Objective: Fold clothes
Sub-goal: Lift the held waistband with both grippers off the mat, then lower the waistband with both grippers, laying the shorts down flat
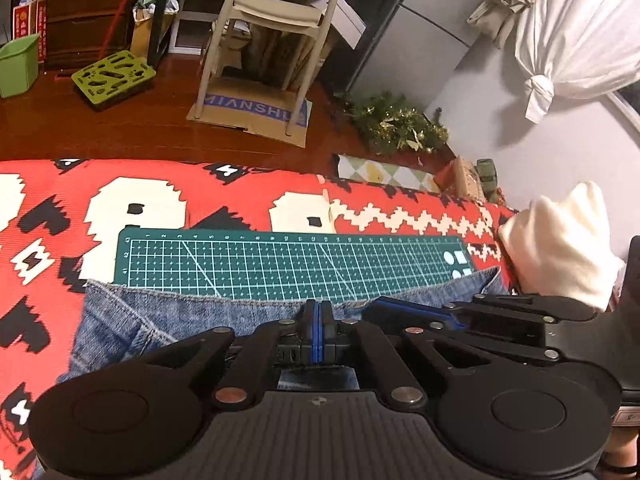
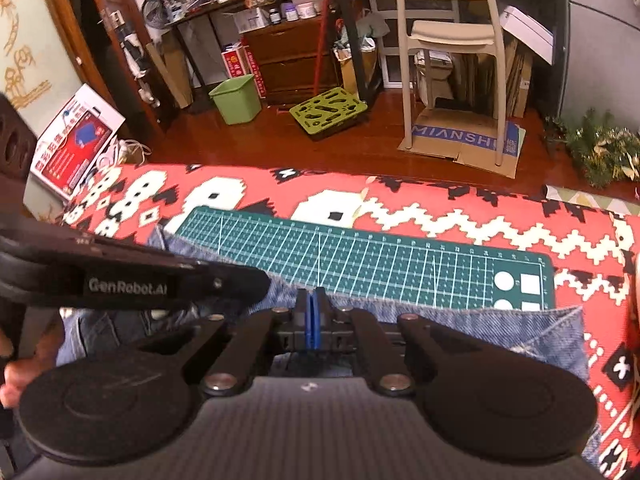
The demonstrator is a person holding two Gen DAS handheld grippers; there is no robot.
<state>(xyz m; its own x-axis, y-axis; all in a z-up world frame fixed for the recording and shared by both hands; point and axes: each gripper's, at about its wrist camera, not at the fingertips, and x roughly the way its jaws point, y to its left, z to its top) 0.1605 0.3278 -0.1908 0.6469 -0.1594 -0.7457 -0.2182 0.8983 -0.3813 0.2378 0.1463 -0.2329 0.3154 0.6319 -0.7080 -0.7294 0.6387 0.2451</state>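
Left gripper: one, fingers clenched together over the denim edge; whether cloth is pinched between them is unclear.
Jeans: one garment, lying on the red patterned blanket, overlapping the near edge of one green cutting mat; mostly hidden by the grippers.
Right gripper: one, fingers likewise pressed shut at the denim edge.

The jeans lie on the near part of the mat, which lies on the cloth. Beyond the cloth's far edge stands a chair.
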